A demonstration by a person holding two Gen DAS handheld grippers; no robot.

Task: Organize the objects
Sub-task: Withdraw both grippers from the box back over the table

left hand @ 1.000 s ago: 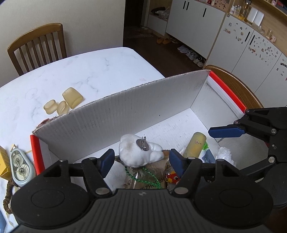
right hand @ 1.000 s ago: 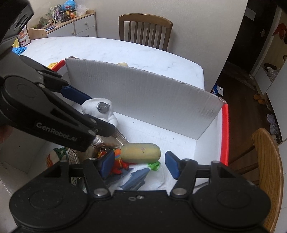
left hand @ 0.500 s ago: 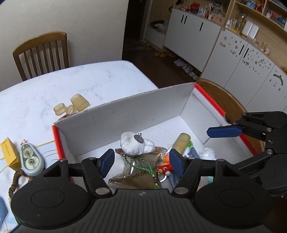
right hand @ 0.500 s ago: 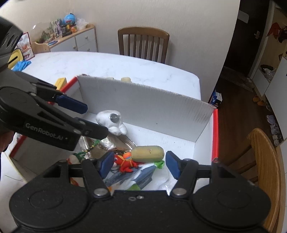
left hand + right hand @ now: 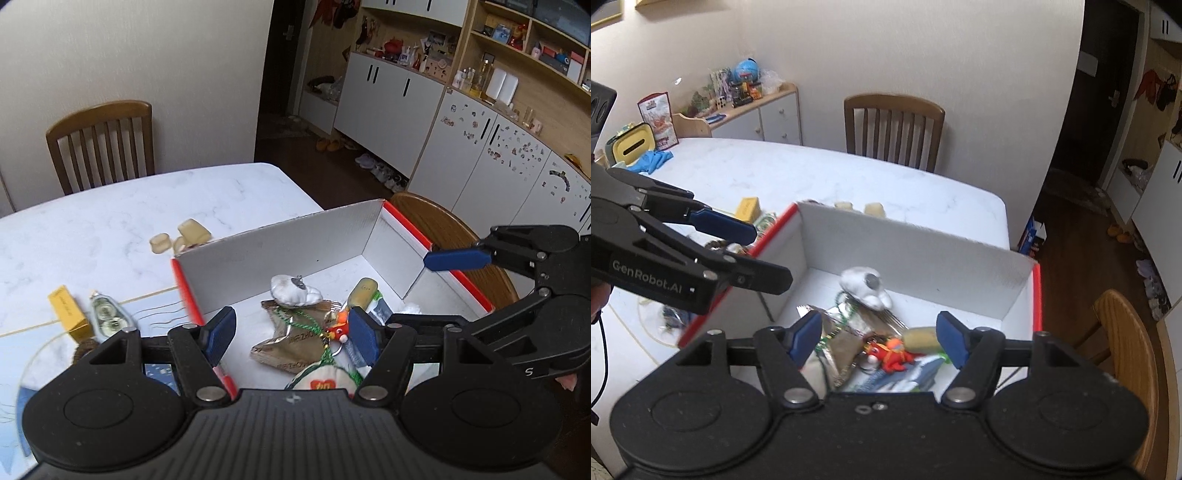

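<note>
A: Left gripper (image 5: 291, 334)?
B: Jaws spread wide, nothing between the blue pads (image 5: 221, 329). Pointing forward and down.

A: Right gripper (image 5: 877, 338)?
B: Same: jaws parted, empty. Held just beside the left, at similar height.

Box (image 5: 280, 240) open above, tall walls round it, clutter covering floor
</note>
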